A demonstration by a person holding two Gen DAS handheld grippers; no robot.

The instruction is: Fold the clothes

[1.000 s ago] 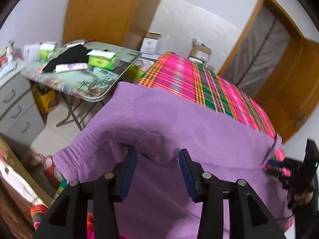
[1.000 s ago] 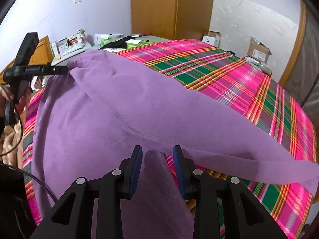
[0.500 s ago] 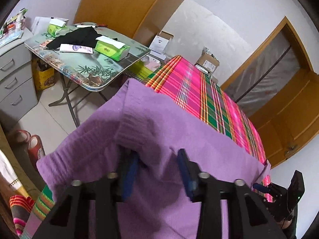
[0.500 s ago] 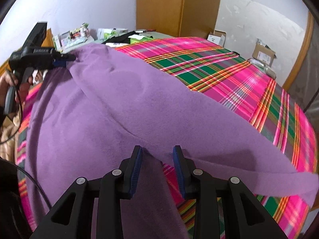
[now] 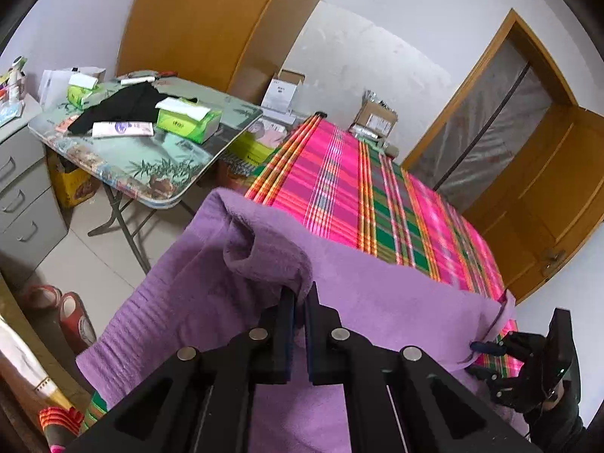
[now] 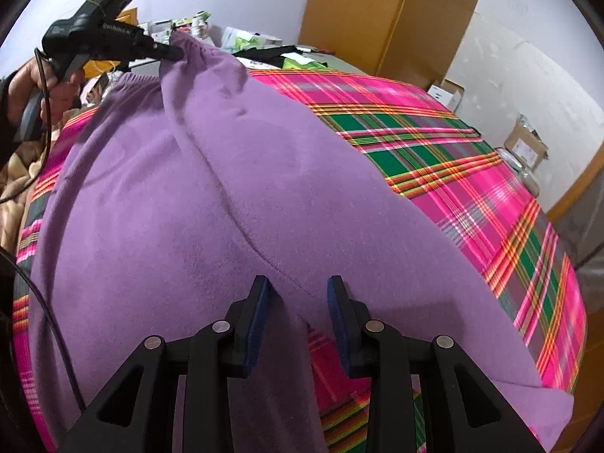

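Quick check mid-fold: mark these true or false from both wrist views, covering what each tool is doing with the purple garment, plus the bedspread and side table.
1. The left tool is shut on the purple garment. True.
2. The right tool is clamped flat with no gap. False: its pads stand apart over the fabric.
3. The plaid bedspread is blue and white. False: pink, green and orange.
4. Green tissue boxes sit on the folding table. True.

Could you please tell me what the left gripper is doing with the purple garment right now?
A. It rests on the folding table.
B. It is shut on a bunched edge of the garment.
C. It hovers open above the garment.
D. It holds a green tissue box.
B: the left gripper has its jaws together with a fold of the purple garment pinched between them.
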